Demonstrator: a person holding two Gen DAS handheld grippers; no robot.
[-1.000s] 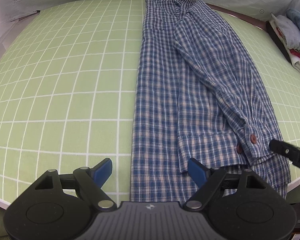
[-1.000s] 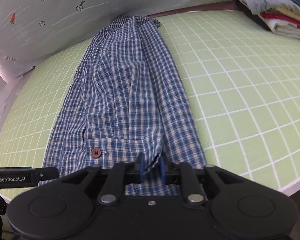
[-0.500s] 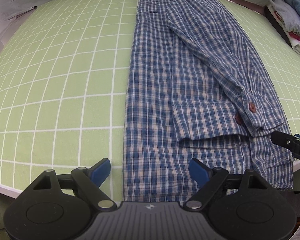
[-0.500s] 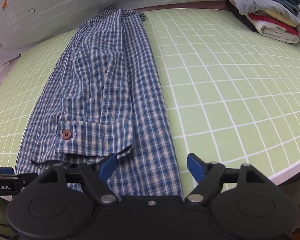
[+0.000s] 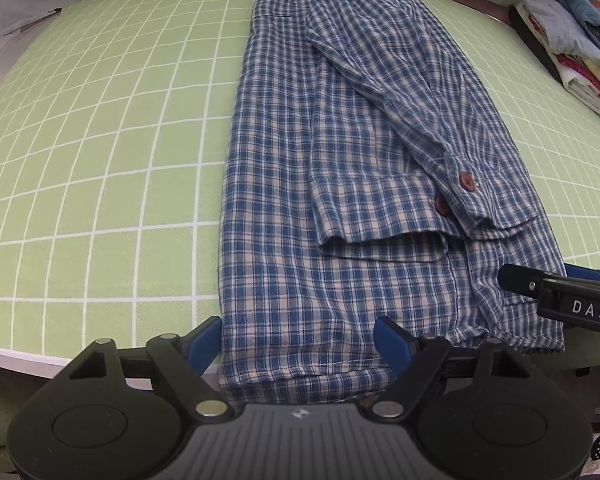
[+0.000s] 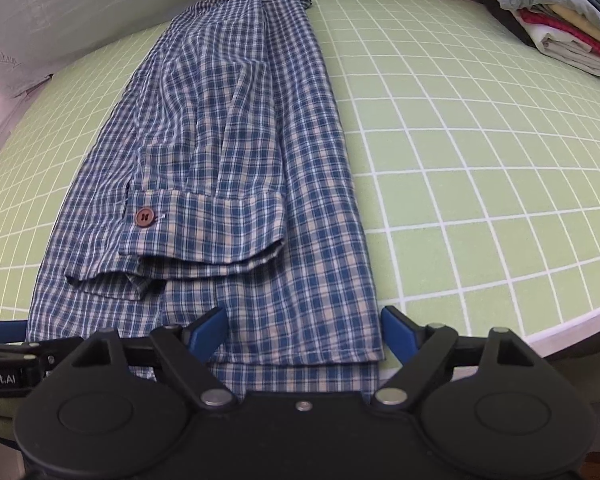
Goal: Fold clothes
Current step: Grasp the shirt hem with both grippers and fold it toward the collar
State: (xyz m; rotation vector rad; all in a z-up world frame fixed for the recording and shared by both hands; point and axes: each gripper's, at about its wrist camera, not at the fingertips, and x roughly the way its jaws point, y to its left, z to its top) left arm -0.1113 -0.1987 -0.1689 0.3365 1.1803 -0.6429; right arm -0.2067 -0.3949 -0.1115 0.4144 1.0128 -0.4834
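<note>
A blue plaid shirt lies lengthwise on the green grid mat, folded into a long strip with both cuffed sleeves laid on top. Its hem hangs a little over the near table edge. My left gripper hovers over the hem's left part; its jaws are closing, wide apart, with cloth below and between them but not pinched. In the right wrist view the shirt fills the middle. My right gripper straddles the hem's right part, its jaws opening, pads off the cloth. The right gripper's side shows in the left view.
A stack of folded clothes sits at the far right corner, seen also as the pile in the right view. A white printed sheet borders the mat at the back. Bare mat lies on both sides of the shirt.
My right gripper went from shut on the shirt's cloth to wide open, and the cuff now lies flat. My left gripper drew back towards the hem at the near edge.
</note>
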